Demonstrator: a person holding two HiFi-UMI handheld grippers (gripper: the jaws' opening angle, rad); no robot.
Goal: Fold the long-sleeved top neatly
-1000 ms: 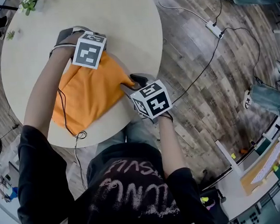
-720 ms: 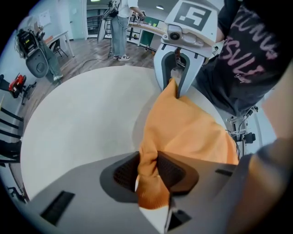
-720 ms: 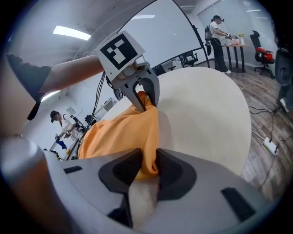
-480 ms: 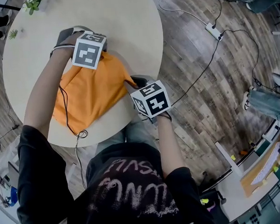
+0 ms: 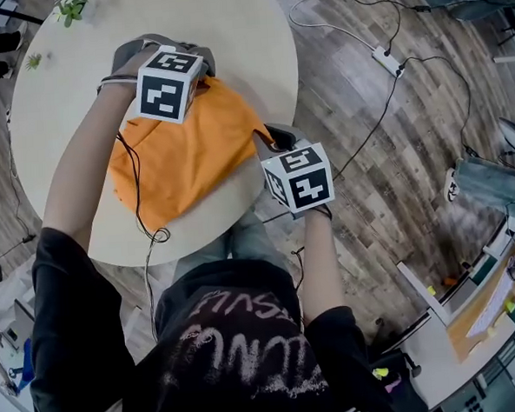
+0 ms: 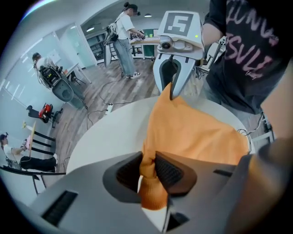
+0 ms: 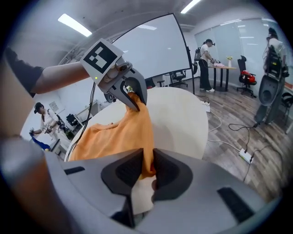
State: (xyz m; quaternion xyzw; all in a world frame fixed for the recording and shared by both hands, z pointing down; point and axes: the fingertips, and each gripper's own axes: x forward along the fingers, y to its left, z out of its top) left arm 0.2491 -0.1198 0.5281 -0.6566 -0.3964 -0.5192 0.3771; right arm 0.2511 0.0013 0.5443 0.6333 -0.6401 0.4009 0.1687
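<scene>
Presently we record one round, pale tabletop [image 5: 50, 91]. One orange long-sleeved top [image 5: 185, 166] lies on it, on the side nearest the person, rumpled rather than flat. Most of the top rests on the tabletop. One edge is raised clear of it and runs as a ridge of cloth from one gripper to the other.

Left gripper [image 6: 149, 176]: the jaws have just been closing and now stand nearly together. They pinch a bunched roll of the orange cloth between the pads, and the cloth bulges out behind them. This gripper points steeply down over the far edge of the top. The person's left forearm [image 5: 86, 172] reaches across the garment to hold it there.

Right gripper [image 7: 145, 171]: the jaws have likewise just been closing. They are down to a narrow slot and clamp a thin fold of the same cloth. This gripper slants downward at the tabletop's near right rim, beside the person's body.

Count: one tabletop, one top, two grippers. Each gripper grips the top and carries one marker cube [image 5: 170, 84]. One thin black cable [image 5: 140, 208] trails along the left arm and over the top to the tabletop's near edge.
</scene>
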